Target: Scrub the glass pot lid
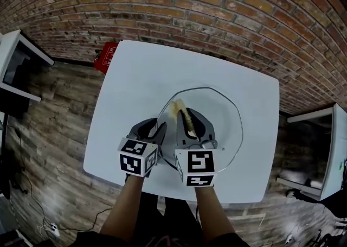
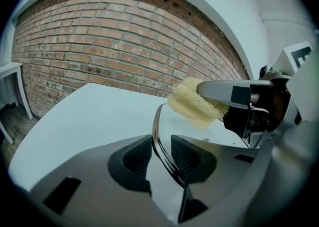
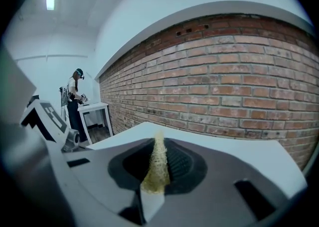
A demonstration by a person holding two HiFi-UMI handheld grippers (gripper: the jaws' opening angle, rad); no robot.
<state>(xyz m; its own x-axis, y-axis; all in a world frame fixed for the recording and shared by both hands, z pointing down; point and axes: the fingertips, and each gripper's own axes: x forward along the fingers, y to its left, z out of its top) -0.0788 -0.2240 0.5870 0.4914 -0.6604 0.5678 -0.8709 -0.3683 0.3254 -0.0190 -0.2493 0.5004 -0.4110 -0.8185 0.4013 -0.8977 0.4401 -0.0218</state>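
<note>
**Lid pinched by its rim, sponge poised at the top edge**

The left gripper (image 2: 160,146) has its jaws closed on the edge of the round, metal-rimmed glass pot lid (image 2: 156,123). The ribbed black pads press on either side of the thin rim, so the jaws stand only as far apart as the rim is thick. The right gripper (image 3: 158,163) is clamped on a pale yellow, coarse sponge (image 3: 155,177), squeezing it into a narrow wedge that sticks out past the fingertips.

In the left gripper view the sponge sits at the lid's upper rim, touching it or just beside it. In the head view the lid spreads out to the right of both grippers, above the square white table (image 1: 135,77). I cannot tell whether its far edge rests on the tabletop. A red brick wall (image 1: 217,12) runs behind the table.

The step in hand looks like wiping the glass with the sponge while the other gripper steadies the lid. To do it well:

- Keep the rim grip firm, because the contact is narrow and a sideways push could twist the lid out.
- Press the sponge's broad face on the glass, not its tip.
- Stroke away from the held edge with light, even pressure.
</note>
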